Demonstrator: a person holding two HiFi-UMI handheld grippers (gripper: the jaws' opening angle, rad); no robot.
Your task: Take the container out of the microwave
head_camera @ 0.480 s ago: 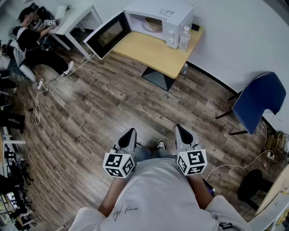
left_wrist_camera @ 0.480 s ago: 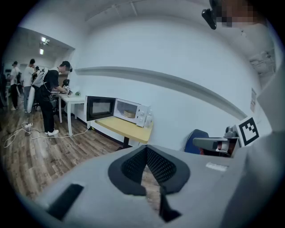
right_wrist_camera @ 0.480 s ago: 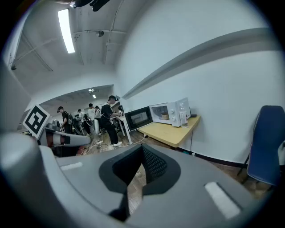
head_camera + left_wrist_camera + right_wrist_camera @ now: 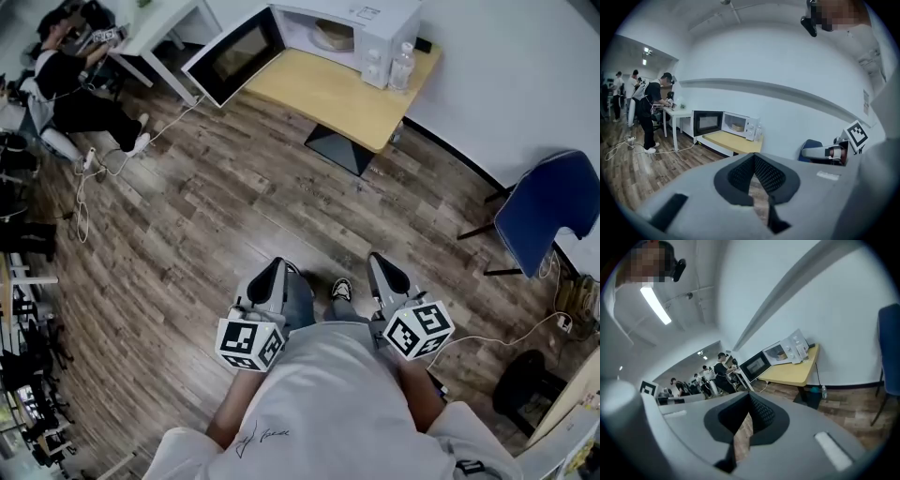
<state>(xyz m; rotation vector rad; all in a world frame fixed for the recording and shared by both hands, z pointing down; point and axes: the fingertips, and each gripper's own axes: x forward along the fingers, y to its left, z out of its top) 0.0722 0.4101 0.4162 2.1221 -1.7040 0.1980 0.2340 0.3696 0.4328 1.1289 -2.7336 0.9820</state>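
The white microwave point(image 4: 361, 28) stands on a yellow wooden table point(image 4: 337, 94) across the room, its door point(image 4: 234, 42) swung wide open. Inside it sits a pale round container point(image 4: 333, 36). The left gripper view shows the same microwave point(image 4: 740, 125) with the container point(image 4: 738, 127), and so does the right gripper view, with the microwave point(image 4: 787, 350) far off. My left gripper point(image 4: 274, 272) and right gripper point(image 4: 380, 265) are held side by side at my waist, well short of the table. Both are shut and empty, their tips meeting in the left gripper view point(image 4: 754, 155) and in the right gripper view point(image 4: 750, 394).
A water bottle point(image 4: 401, 67) stands beside the microwave. A blue chair point(image 4: 548, 220) is against the wall at right. A person point(image 4: 66, 84) leans at a white desk point(image 4: 164, 23) at far left, with cables point(image 4: 89, 183) trailing on the wood floor. A black bin point(image 4: 520, 389) sits at lower right.
The microwave and table sit slightly higher and further right in the head view. The right gripper's marker cube has tilted a little. Both grippers stay shut and empty.
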